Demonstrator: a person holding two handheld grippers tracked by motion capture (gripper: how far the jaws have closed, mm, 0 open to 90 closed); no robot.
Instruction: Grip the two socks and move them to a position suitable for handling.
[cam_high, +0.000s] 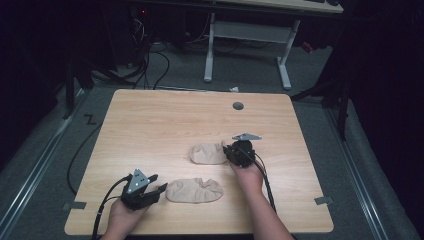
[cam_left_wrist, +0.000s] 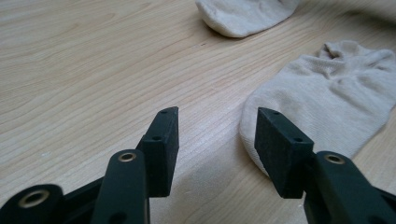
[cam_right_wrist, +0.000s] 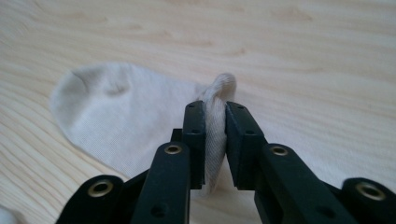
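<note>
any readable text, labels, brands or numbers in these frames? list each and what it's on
None: no readable text in any view.
The two beige fabric socks carry no visible label or brand.
The light wooden table is bare of print; its grey tape tabs are blank.
The black tongs show only brass rivets, no markings.

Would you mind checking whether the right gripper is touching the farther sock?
Touching. The right gripper view shows the right gripper with a fold of the farther sock pinched between its jaws.
</note>
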